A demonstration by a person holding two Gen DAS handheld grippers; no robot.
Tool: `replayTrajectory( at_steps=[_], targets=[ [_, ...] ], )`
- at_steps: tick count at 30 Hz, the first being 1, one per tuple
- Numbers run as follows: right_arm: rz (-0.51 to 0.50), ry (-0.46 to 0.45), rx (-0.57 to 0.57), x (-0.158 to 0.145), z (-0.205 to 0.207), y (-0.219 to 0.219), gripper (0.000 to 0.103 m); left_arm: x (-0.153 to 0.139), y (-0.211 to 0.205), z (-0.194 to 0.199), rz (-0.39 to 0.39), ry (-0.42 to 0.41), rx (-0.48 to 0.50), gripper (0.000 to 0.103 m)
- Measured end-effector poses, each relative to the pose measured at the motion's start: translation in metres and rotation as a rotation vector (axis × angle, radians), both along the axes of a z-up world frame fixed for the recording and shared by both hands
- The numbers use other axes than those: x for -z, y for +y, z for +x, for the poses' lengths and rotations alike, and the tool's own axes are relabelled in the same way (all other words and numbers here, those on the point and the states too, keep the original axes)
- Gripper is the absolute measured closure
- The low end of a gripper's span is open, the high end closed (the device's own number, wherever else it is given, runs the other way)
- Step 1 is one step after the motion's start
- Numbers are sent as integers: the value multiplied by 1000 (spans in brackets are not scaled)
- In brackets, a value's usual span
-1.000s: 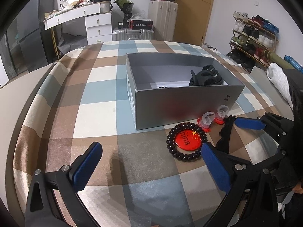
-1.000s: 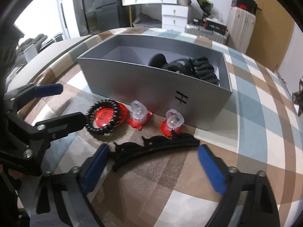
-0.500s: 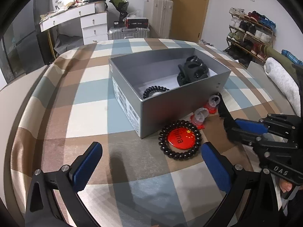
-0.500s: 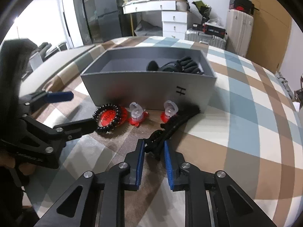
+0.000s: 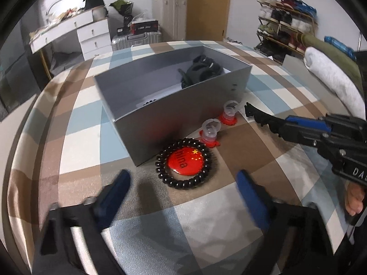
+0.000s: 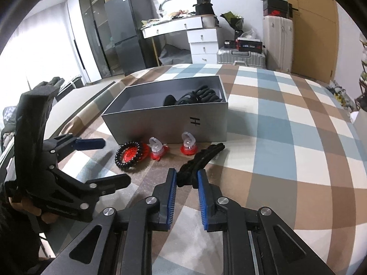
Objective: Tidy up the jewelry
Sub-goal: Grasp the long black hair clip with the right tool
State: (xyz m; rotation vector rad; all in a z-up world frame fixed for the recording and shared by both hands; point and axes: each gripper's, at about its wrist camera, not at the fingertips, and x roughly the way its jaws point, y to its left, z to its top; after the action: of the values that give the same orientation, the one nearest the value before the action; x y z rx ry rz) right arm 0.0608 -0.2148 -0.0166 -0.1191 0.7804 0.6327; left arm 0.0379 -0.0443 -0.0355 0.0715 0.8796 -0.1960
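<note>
A black coil band [image 5: 183,184] rings a red star badge [image 5: 185,161] on the checked cloth, just ahead of my left gripper [image 5: 182,183]. Its jaws are closing, and their pads touch nothing. My right gripper [image 6: 187,178] is shut on one end of a long black hair clip [image 6: 206,154]. In the left wrist view the same clip [image 5: 259,114] sticks out toward the grey box [image 5: 183,119]. Two clear rings on red bases [image 5: 211,130] [image 5: 230,110] stand against the box front. Black claw clips [image 6: 197,96] lie inside the box [image 6: 165,123].
The checked cloth [image 6: 286,137] spreads wide to the right of the box. A rolled white towel [image 5: 332,75] lies at the right edge. Behind the cloth are white drawers [image 6: 203,45], suitcases and a shoe rack [image 5: 286,23]. A hand [image 6: 27,208] holds the left gripper [image 6: 115,160].
My right gripper has shut on the long hair clip and pulled back and up with it. My left gripper has shifted toward the coil band and its fingers have drawn closer together.
</note>
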Motion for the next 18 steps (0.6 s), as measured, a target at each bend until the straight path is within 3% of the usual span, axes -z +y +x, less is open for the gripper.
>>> replayTrajectory(
  at_steps=[7,9,12,15,18],
  targets=[
    [4,-3,-6,0,0,-2,86,-5,-8,-5,34,-35,49,64],
    [6,-1,-8,0,0,-2,86,-4,-8,-4,44,-34,53,82],
    [11,-6,-9,-1,-1,-3,86,-2,-12,-4,49,-26,77,94],
    [14,-15,-10,-4,-4,-2,86,-5,-16,-8,55,-46,100,102],
    [23,-20,-9,-7,-5,-2,86,-10,-15,-12,27,-57,119,103]
  ],
)
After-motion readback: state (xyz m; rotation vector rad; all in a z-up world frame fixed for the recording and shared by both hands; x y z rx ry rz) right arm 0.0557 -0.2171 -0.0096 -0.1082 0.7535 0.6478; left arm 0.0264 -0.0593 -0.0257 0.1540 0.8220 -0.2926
